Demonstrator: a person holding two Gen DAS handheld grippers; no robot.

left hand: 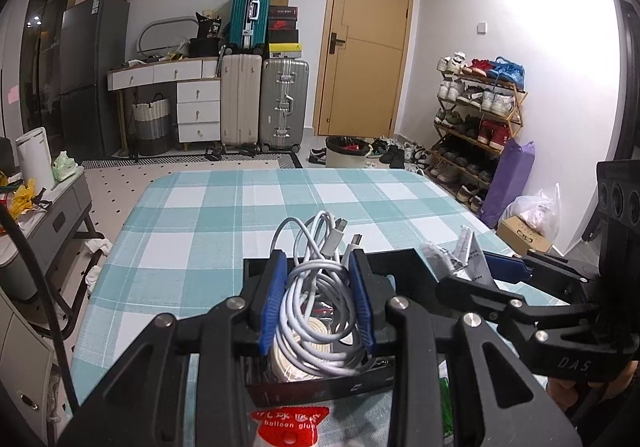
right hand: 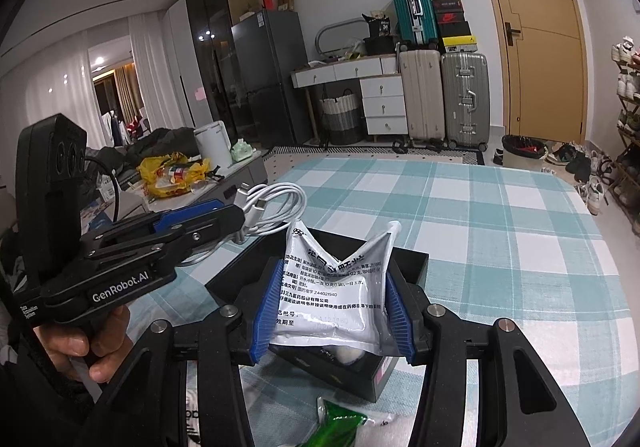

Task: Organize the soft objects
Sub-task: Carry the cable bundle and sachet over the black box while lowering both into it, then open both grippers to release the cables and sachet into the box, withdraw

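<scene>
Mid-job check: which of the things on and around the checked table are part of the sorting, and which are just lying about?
Job:
- left gripper, shut on the white cable bundle
- right gripper, shut on the silver sachet
- black box
- green packet
- balloon glue packet

Lying about:
- suitcases
- shoe rack
- bin
</scene>
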